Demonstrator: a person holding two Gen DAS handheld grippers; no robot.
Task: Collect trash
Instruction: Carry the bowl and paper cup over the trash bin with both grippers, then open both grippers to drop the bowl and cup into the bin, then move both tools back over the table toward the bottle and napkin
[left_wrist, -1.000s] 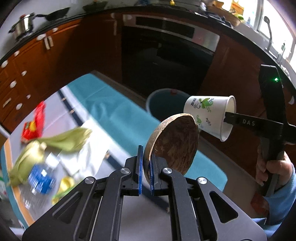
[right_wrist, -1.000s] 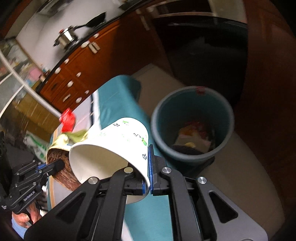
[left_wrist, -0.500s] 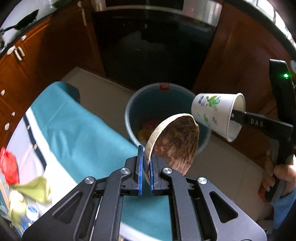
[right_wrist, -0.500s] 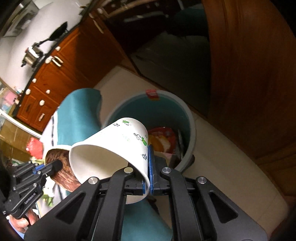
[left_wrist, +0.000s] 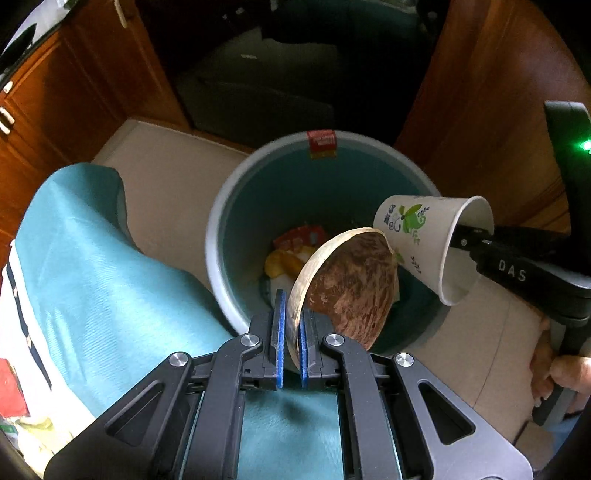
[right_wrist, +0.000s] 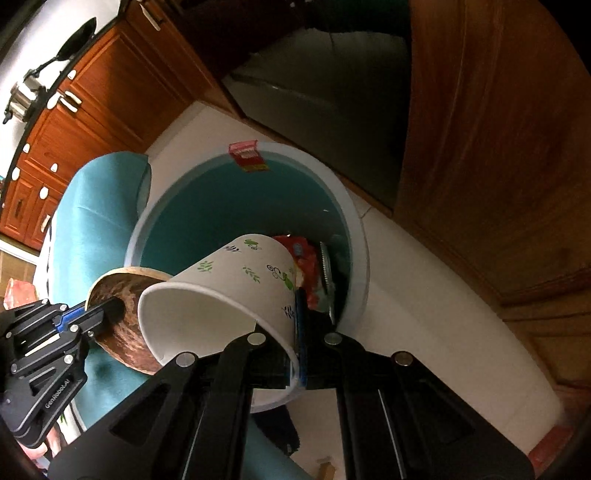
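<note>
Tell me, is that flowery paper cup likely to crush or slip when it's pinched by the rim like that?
Probably it flexes rather than crushes: the paper cup keeps its round mouth though the right hand-held gripper pinches only one wall. It looks empty, so likely light. Held sideways over the bin, it seems to sit firmly.

Bin (left_wrist: 221, 236) mouth open from above, wrappers (left_wrist: 295, 240) only at the bottom. Over its near rim the coconut shell (left_wrist: 351, 284) and paper cup (left_wrist: 424, 236) sit just beside each other, v. little gap btwn. Teal cloth (left_wrist: 110, 266) crowds bin's left side; wood cabinet (right_wrist: 498, 147) close on the right.
</note>
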